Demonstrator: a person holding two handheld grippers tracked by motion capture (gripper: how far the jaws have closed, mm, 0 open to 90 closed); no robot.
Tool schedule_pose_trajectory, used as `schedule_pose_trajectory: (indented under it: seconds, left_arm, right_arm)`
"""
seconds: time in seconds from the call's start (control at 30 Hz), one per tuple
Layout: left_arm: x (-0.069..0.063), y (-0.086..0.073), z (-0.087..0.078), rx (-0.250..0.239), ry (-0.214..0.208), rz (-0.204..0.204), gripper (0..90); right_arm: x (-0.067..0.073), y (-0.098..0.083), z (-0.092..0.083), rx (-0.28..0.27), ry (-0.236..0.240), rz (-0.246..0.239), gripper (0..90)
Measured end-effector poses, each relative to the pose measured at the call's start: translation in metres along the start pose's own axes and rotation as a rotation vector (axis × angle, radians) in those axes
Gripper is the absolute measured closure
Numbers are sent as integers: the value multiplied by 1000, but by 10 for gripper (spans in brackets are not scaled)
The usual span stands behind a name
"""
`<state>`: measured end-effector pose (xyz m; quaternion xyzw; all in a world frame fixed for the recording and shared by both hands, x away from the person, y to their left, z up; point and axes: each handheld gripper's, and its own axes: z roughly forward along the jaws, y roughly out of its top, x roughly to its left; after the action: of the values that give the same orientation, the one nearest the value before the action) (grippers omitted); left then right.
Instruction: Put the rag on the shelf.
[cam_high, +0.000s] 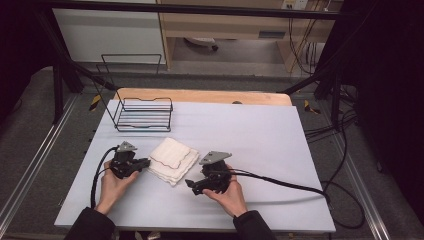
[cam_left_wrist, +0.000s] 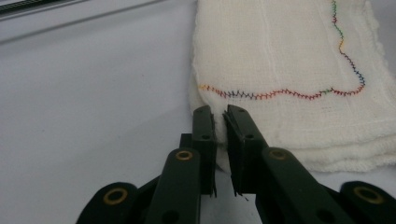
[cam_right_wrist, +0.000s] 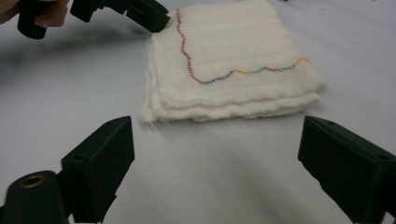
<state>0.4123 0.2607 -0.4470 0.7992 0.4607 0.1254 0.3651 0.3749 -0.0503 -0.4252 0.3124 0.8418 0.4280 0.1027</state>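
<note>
A folded white cloth (cam_high: 172, 159) with a zigzag line of coloured stitching lies on the pale table, left of centre. My left gripper (cam_high: 145, 162) sits at the cloth's left edge. In the left gripper view its jaws (cam_left_wrist: 220, 114) stand almost together, pinched on the cloth's (cam_left_wrist: 280, 60) near corner. The right gripper view shows that same left gripper (cam_right_wrist: 156, 21) touching the far corner of the cloth (cam_right_wrist: 233, 56). My right gripper (cam_high: 192, 186) is a little in front of the cloth and to its right, pointing at it. Its jaws (cam_right_wrist: 215, 135) stand wide open with nothing between them.
A black wire rack (cam_high: 144, 114) stands at the back left of the table (cam_high: 260, 135). A thick black cable (cam_high: 280, 182) trails right from the right gripper across the table. Metal frame rails run along both sides.
</note>
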Motion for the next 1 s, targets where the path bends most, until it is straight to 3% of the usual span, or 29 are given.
schedule_pose_trajectory:
  seconds: [0.23,0.43,0.53,0.73,1.0]
  left_arm:
    - [0,0,0,-1,1,-1,818]
    - [0,0,0,-1,1,-2,818]
    - [0,0,0,-3,-1,-7,818]
    - [0,0,0,-3,-1,-6,818]
    - [1,0,0,-4,-4,-13,818]
  right_arm:
    - [15,8,24,27,23,-42,225]
    - [22,13,42,50,53,-46,302]
    - [25,15,49,68,50,-77,350]
    - [31,18,60,82,44,-105,423]
    - [34,18,59,76,40,-129,513]
